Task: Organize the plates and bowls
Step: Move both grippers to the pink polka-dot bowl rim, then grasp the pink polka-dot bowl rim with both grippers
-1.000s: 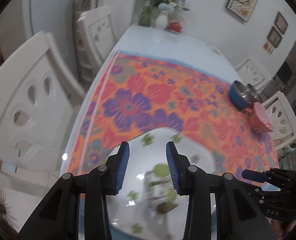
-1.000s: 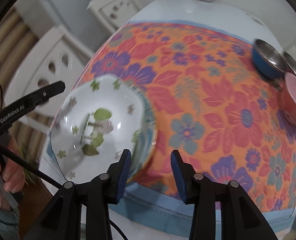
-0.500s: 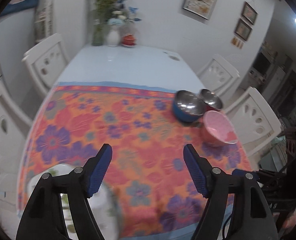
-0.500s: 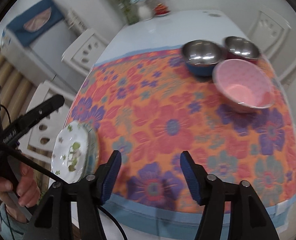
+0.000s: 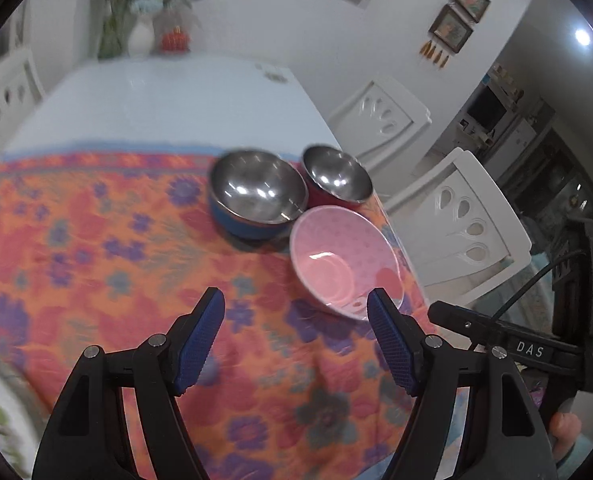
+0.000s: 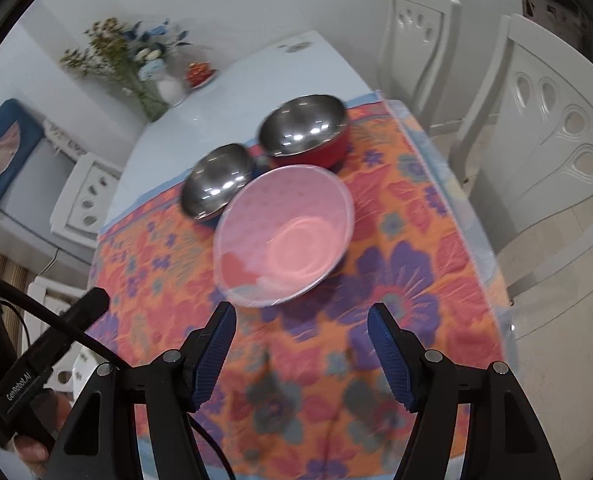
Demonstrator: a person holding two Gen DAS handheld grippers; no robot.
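The left claw (image 5: pixel 296 336) hangs above the floral tablecloth (image 5: pixel 108 248), its blue-padded fingers spread wide with nothing between them. The right claw (image 6: pixel 301 344) is spread just as wide and is empty too, poised over the near part of the cloth.

Three bowls sit clustered on the cloth. In the left wrist view the pink bowl (image 5: pixel 342 260) lies right of centre, near the cloth's right edge, just beyond the right finger's tip. Behind it, towards the upper middle of the frame, stands a steel bowl with a blue outside (image 5: pixel 258 192), and just to its right a smaller steel bowl with a red outside (image 5: pixel 336 176); the three stand so close that their rims seem to touch or nearly so.

In the right wrist view the pink bowl fills the centre of the frame, directly ahead of the open fingers, with the blue-sided bowl at its upper left and the red-sided one above it.

A sliver of a white plate with green print (image 5: pixel 0 420) shows blurred at the lower left edge of the left wrist view.

The bare white bench (image 5: pixel 168 100) stretches beyond the cloth to a vase of flowers (image 5: pixel 140 36) at the far end. White chairs (image 5: pixel 464 224) stand along the right side.
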